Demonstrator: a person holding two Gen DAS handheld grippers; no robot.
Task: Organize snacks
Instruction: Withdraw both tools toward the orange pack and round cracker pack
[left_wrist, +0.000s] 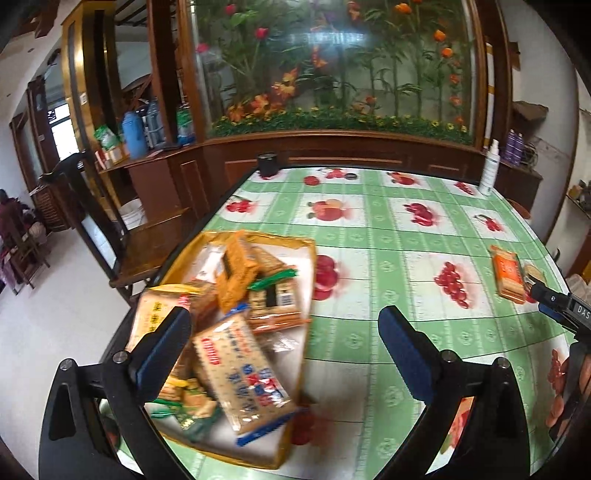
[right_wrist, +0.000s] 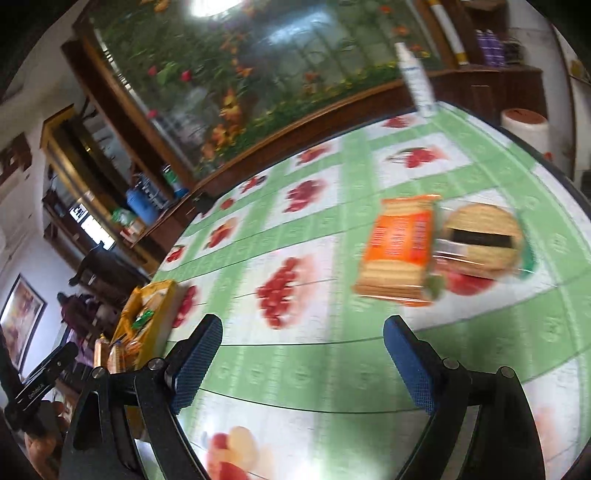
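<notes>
A yellow tray (left_wrist: 309, 258) at the table's left edge holds several biscuit packs, among them a blue-edged cracker pack (left_wrist: 243, 376) and an orange pack (left_wrist: 236, 269). My left gripper (left_wrist: 284, 354) is open and empty, just above the tray's near right side. An orange biscuit pack (right_wrist: 400, 251) and a clear pack of round crackers (right_wrist: 480, 240) lie side by side on the cloth at the right; the orange one also shows in the left wrist view (left_wrist: 509, 273). My right gripper (right_wrist: 303, 358) is open and empty, short of them. The tray (right_wrist: 162, 295) shows far left there.
The round table wears a green checked cloth with fruit prints (left_wrist: 388, 236). A white spray bottle (left_wrist: 489, 168) and a black cup (left_wrist: 267, 164) stand at its far edge. A wooden chair (left_wrist: 140, 243) stands left of the table. A planter cabinet runs behind.
</notes>
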